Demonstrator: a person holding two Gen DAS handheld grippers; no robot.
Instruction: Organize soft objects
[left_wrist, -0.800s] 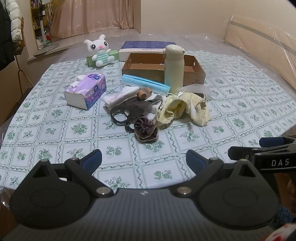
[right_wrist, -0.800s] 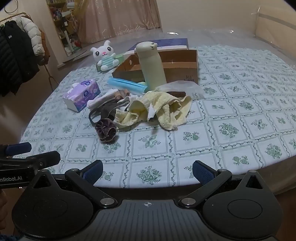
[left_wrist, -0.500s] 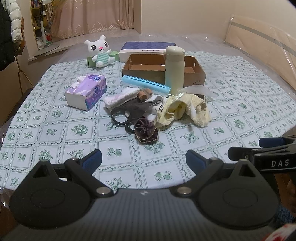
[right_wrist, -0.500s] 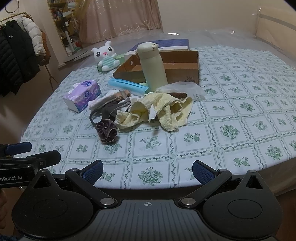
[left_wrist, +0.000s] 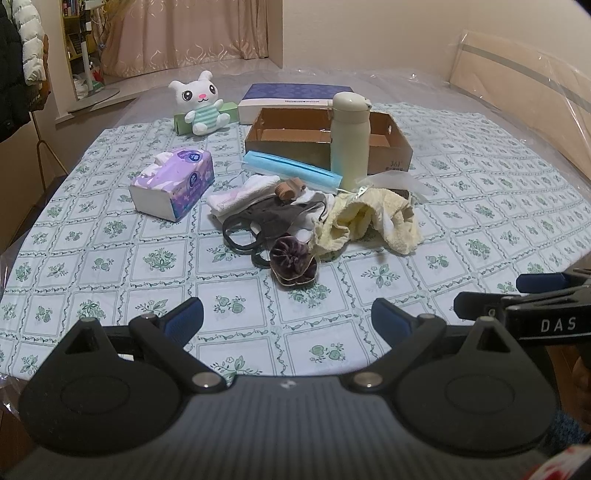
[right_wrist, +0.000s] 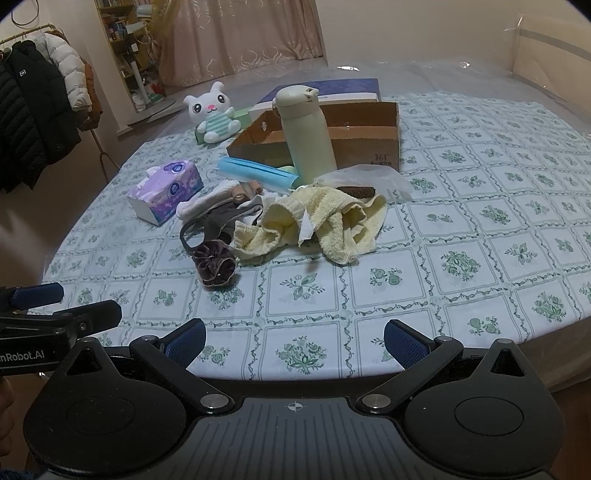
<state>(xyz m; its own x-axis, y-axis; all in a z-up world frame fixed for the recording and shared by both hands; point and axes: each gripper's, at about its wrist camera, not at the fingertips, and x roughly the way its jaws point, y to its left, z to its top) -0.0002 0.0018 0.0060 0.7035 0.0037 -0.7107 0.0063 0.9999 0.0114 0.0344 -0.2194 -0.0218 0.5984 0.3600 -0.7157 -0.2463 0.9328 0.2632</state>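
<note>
A heap of soft things lies mid-table: a crumpled yellow towel (left_wrist: 373, 221) (right_wrist: 325, 221), a dark purple scrunchie (left_wrist: 293, 264) (right_wrist: 214, 264), a dark grey mask with straps (left_wrist: 269, 221), a folded white cloth (left_wrist: 242, 195) and a blue mask pack (left_wrist: 291, 170). A white plush bunny (left_wrist: 201, 101) (right_wrist: 216, 112) sits at the back. My left gripper (left_wrist: 287, 321) hangs open over the near table edge, well short of the scrunchie. My right gripper (right_wrist: 294, 341) is likewise open and empty, also at the near edge. Each gripper shows at the side of the other's view.
An open cardboard box (left_wrist: 325, 138) stands behind the heap, with a cream flask (left_wrist: 349, 140) upright before it. A purple tissue pack (left_wrist: 173, 182) lies left, a blue-and-white box (left_wrist: 295, 99) far back. A clear plastic bag (right_wrist: 369, 177) rests by the towel. Coats (right_wrist: 33, 122) hang left.
Both grippers have drifted slightly, so the objects sit a little lower and nearer in each view. Jaws stay wide and nothing on the table has moved.
</note>
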